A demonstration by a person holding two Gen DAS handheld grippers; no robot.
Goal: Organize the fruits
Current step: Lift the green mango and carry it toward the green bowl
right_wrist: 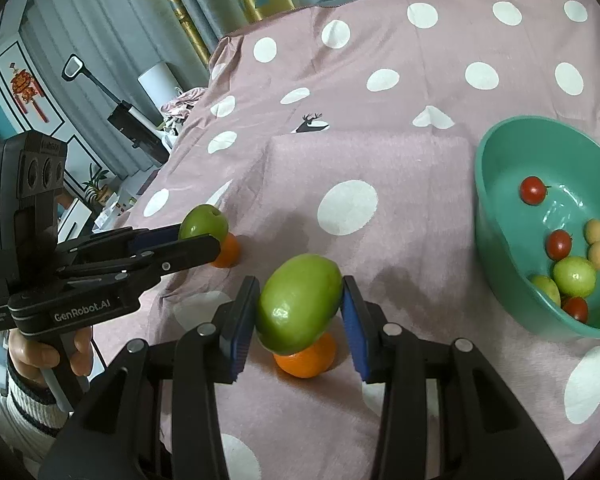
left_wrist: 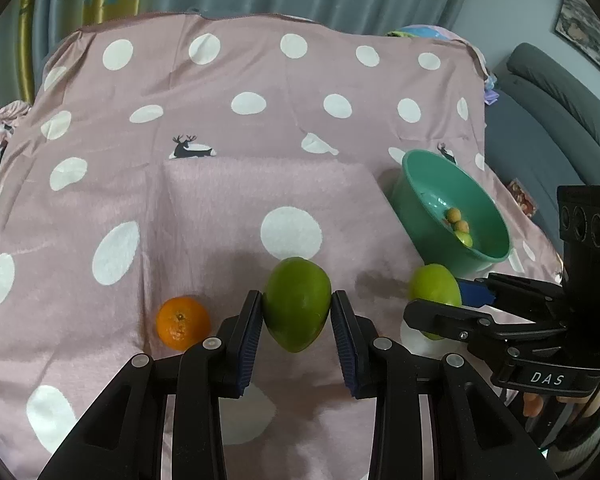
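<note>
Green fruits (left_wrist: 297, 304) (right_wrist: 298, 303) gripped; oranges (left_wrist: 183, 322) clothbound.

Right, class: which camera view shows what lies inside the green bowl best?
The right wrist view: the green bowl opens toward the camera, showing red tomatoes, green fruits and small tan fruits. In the left wrist view the bowl is tilted, so only a few fruits show.

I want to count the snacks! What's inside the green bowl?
In the green bowl I see three cherry tomatoes, two small tan fruits and two pale green fruits. The near wall hides part of the bottom, so more could be tucked there.
</note>
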